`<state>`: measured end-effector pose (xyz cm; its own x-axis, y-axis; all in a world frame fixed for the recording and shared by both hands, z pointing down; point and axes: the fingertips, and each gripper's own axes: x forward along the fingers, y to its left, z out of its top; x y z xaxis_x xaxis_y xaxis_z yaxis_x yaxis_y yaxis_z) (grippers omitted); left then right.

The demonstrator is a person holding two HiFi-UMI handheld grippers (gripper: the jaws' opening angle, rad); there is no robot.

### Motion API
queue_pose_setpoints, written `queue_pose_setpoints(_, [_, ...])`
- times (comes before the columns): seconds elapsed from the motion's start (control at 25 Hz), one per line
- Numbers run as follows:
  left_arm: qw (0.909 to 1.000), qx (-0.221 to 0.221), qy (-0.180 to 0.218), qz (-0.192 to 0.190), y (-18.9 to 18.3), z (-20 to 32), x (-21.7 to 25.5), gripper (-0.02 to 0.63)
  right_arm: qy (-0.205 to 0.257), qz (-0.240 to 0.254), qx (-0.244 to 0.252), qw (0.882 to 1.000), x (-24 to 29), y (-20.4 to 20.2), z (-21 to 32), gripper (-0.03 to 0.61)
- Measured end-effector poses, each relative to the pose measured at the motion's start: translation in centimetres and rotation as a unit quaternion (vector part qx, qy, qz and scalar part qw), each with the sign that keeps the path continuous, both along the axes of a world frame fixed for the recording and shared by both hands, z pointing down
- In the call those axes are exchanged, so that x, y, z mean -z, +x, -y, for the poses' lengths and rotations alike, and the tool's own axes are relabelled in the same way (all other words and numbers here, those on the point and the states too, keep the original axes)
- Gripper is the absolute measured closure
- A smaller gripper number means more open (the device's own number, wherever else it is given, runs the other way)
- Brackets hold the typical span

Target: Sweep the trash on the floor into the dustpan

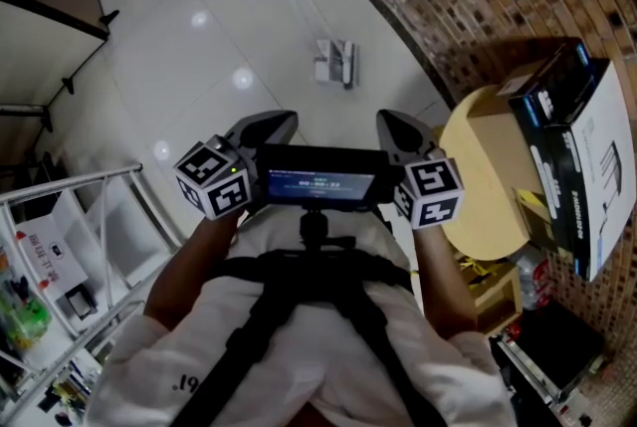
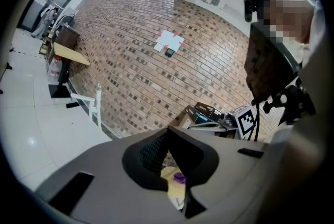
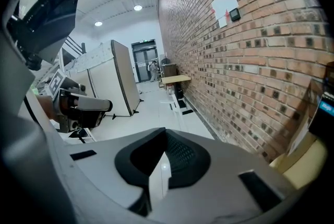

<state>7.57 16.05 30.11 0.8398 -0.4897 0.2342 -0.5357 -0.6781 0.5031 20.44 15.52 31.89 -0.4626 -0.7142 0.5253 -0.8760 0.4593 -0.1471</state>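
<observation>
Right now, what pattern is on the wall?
Reddish-brown brick wall, clearest in the right gripper view.

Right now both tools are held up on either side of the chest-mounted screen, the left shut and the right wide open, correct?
Not quite. The right tool is shut as well: the right gripper view shows its jaws together with nothing between them. The rest stands: both tools flank the chest-mounted screen, and the left tool is shut.

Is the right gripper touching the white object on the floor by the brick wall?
Apart. The head view shows it: floor tiles lie plainly between the right gripper and the white object.
</observation>
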Motion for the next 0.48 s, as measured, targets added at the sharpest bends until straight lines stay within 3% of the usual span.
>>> queue_pose_setpoints(0.48, [0.9998, 0.019, 0.003, 0.011, -1.4, 0.0, -0.1, 0.612, 0.0, -0.014, -0.008, 1.0, -0.1, 0.2, -0.2, 0.578])
